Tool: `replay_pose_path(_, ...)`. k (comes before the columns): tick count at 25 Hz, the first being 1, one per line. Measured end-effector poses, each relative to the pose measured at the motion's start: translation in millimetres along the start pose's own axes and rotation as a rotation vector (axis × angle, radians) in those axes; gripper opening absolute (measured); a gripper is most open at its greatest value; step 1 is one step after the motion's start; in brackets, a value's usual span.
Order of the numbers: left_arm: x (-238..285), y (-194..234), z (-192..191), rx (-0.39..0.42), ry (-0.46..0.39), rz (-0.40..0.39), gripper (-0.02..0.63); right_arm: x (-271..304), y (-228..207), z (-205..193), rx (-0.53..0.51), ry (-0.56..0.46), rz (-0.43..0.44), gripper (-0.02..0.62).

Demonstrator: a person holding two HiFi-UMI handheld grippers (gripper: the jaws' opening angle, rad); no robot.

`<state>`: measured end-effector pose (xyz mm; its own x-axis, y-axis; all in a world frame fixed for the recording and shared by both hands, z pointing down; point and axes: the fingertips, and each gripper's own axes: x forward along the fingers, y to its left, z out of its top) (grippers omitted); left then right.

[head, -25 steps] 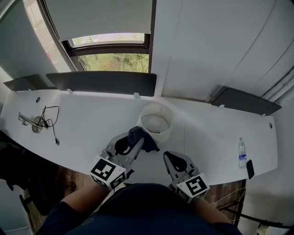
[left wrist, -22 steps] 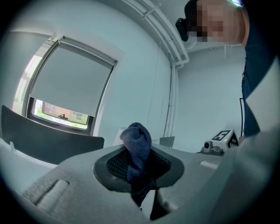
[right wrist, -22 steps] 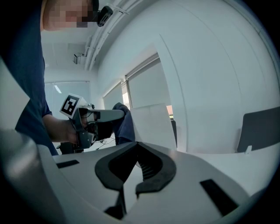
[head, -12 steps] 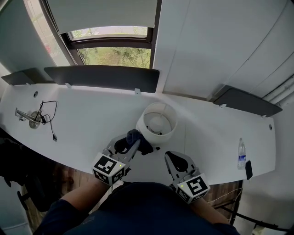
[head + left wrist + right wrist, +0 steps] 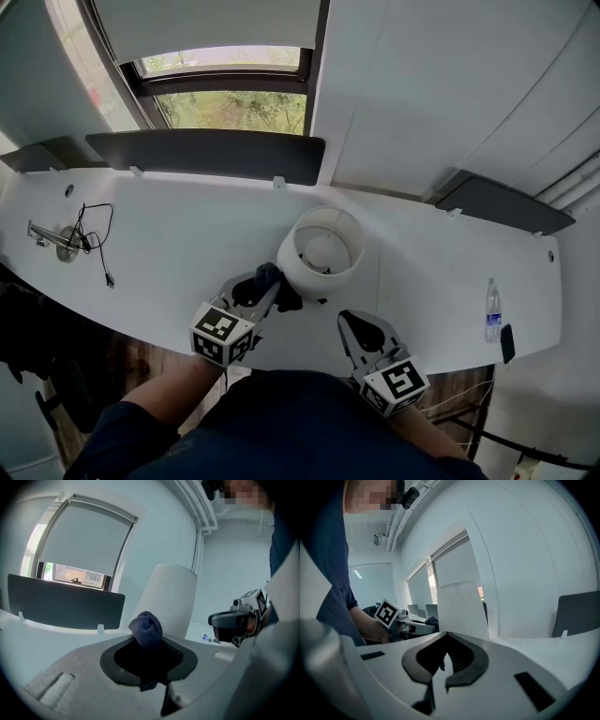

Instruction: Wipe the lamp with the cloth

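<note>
A lamp with a white shade (image 5: pixel 322 251) stands on the white table (image 5: pixel 187 253), seen from above. My left gripper (image 5: pixel 263 289) is shut on a bunched dark blue cloth (image 5: pixel 273 280), which presses against the shade's near left side. In the left gripper view the cloth (image 5: pixel 146 628) sticks up between the jaws, right in front of the shade (image 5: pixel 166 603). My right gripper (image 5: pixel 362 334) hangs near the table's front edge, right of the lamp and apart from it, shut and empty. In the right gripper view the shade (image 5: pixel 460 610) rises straight ahead of the right gripper (image 5: pixel 444 641).
A metal fitting with a black cable (image 5: pixel 79 237) lies at the far left. A water bottle (image 5: pixel 492 314) and a dark phone (image 5: pixel 509 344) sit near the right front edge. Dark panels (image 5: pixel 206 155) line the back wall under the window.
My left gripper has drawn the cloth down and leftward along the shade's near side, away from the rim. The right gripper has stayed almost still.
</note>
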<state>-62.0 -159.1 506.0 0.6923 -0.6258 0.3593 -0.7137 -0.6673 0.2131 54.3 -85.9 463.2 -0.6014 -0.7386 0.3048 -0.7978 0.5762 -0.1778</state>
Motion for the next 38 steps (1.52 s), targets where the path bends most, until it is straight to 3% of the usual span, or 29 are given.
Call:
replay_pose_path(21, -30, -38, 127, 0.166, -0.185, -0.045, 0.086, -7, -3, 24, -0.005, -0.089, 0.010, 0.011)
replay_pose_path(26, -22, -23, 119, 0.173, -0.191, -0.029, 0.086, -7, -5, 18, 0.007, -0.058, -0.007, 0.011)
replay_pose_path(38, 4, 11, 63, 0.122, -0.091, 0.004, 0.086, 6, -33, 26, -0.030, -0.063, -0.069, 0.011)
